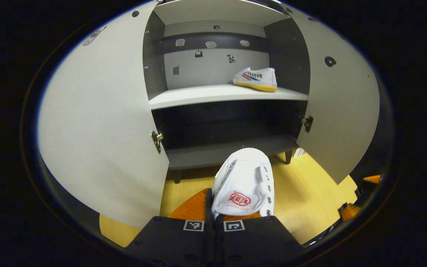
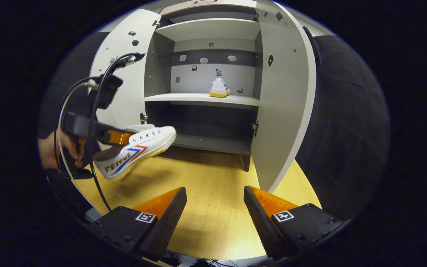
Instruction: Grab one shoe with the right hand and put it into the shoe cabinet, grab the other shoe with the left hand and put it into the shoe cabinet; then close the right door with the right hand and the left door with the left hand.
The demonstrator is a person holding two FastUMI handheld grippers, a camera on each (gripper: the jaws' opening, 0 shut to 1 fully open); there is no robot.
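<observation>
1. Shoe cabinet (image 2: pixel 213 33), far centre, standing on the wooden floor (image 2: pixel 206 207). Open wide, presumably so both shoes go in before anything gets closed. Count: 1.
2. Doors: 2, both swung out. Left door (image 1: pixel 98 141) and right door (image 1: pixel 337 107) flank the opening; neither closing step started, going by how they stand.
3. Shelves: one pale middle shelf (image 1: pixel 213 95), plus a darker bottom board below. Further shelf higher up seen in the right gripper view.
4. Shoes: 2. First shoe (image 1: pixel 256 79) parked on the right side of the middle shelf, sole down, apparently placed. Second shoe (image 2: pixel 135 152) in the air, left of and near to the cabinet front, toe aimed at the opening, so probably mid-carry.
5. Left gripper (image 1: pixel 214 218): jaws nearly together, clamped on the second shoe at its heel collar. Likely gripped there to leave the toe free to go in first.
6. Right gripper (image 2: pixel 215 207): jaws spread wide, holding nothing, hanging low over the floor facing the cabinet. Probably waiting for the right door.
</observation>
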